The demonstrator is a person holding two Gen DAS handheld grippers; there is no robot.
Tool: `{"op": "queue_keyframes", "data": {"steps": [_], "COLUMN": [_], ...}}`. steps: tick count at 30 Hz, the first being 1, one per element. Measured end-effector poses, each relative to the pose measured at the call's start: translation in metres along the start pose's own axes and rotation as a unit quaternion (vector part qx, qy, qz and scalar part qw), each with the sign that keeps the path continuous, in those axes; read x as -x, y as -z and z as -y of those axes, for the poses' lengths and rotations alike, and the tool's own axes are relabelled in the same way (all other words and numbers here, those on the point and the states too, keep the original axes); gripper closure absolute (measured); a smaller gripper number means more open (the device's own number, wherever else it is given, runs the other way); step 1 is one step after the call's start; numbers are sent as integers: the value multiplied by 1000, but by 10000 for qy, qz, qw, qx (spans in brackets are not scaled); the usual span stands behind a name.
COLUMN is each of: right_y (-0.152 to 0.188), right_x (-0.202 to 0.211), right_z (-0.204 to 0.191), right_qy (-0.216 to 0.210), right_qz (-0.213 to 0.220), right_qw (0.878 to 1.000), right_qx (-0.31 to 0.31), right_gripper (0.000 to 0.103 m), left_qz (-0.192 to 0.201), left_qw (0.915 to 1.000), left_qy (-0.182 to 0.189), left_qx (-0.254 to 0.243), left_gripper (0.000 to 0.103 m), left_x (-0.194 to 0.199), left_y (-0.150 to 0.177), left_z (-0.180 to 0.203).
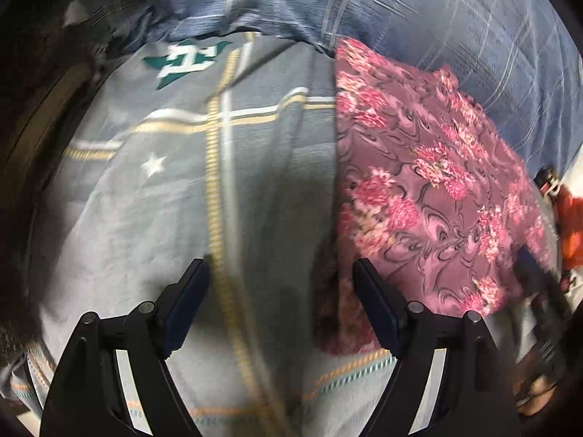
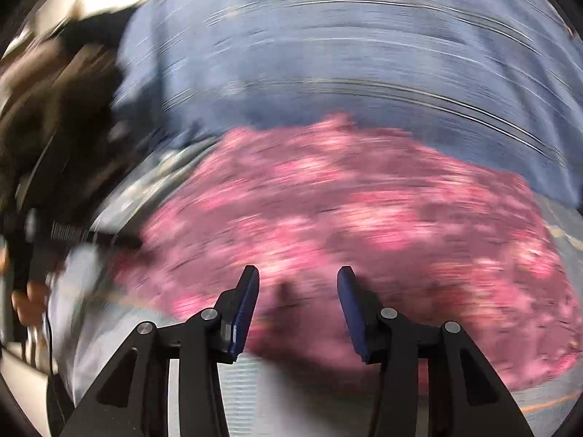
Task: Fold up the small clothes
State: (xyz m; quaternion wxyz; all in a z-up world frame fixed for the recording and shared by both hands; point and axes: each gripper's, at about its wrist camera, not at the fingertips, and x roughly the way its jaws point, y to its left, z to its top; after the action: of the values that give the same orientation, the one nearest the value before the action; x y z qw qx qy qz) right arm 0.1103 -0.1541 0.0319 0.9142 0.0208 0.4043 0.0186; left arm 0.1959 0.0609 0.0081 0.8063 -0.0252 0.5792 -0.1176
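Observation:
A small pink and purple floral garment (image 1: 430,189) lies flat on the grey-blue checked bedsheet (image 1: 175,182), folded with a straight left edge. My left gripper (image 1: 280,269) is open and empty, just above the sheet at the garment's near left corner. In the right wrist view, which is blurred by motion, the same garment (image 2: 346,211) spreads out ahead. My right gripper (image 2: 298,273) is open and empty over the garment's near edge.
A blue plaid pillow or duvet (image 1: 419,11) lies behind the garment. A green and white logo (image 1: 186,58) is printed on the sheet. Orange and dark objects (image 1: 568,225) sit at the right edge. The dark bed edge (image 1: 29,116) runs along the left.

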Motion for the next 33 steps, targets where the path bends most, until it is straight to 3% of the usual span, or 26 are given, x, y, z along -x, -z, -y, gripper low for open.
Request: {"op": "queue_keyframes", "data": {"steps": [6,9,14,16,19,21,27,33], "right_y": [13,20,27,22,10,3,-19,-27], "right_x": [-18,-26,-49,-56,-67,-71,-34,-12], "right_z": [-87,-121,-162,-168,-165,-157,-102,-73], "right_qy": [-194,-155,355,564,824,780,120,-324], "right_qz": [-172,-152,-18,78,164,108,622,833], "right_qw": [9929,9846,9704,9699,9734,9789,9962,9960], "right_qx": [1160,1736,2389,2369,2133,1888,593,-7], "right_gripper": [43,42,40,38,47,94,94,95], "left_qz": [182,193,206,183,152,122,100,-66], "left_qw": [9991,9976,9971,9967,9956,9946,9890,9715], "left_qy": [109,313,333,369,450,538,952,1724], "left_qx": [361,592,649,706,807,880,1131,1627], "left_gripper": [22,22,22,22,22,22,22,22], "left_x": [23,28,30,30,23,23,22,3], "left_y": [-2,-6,-9,-11,-21,-25,-43,-81], "left_z": [-33,-45,-51,-56,-49,-49,-42,-13]}}
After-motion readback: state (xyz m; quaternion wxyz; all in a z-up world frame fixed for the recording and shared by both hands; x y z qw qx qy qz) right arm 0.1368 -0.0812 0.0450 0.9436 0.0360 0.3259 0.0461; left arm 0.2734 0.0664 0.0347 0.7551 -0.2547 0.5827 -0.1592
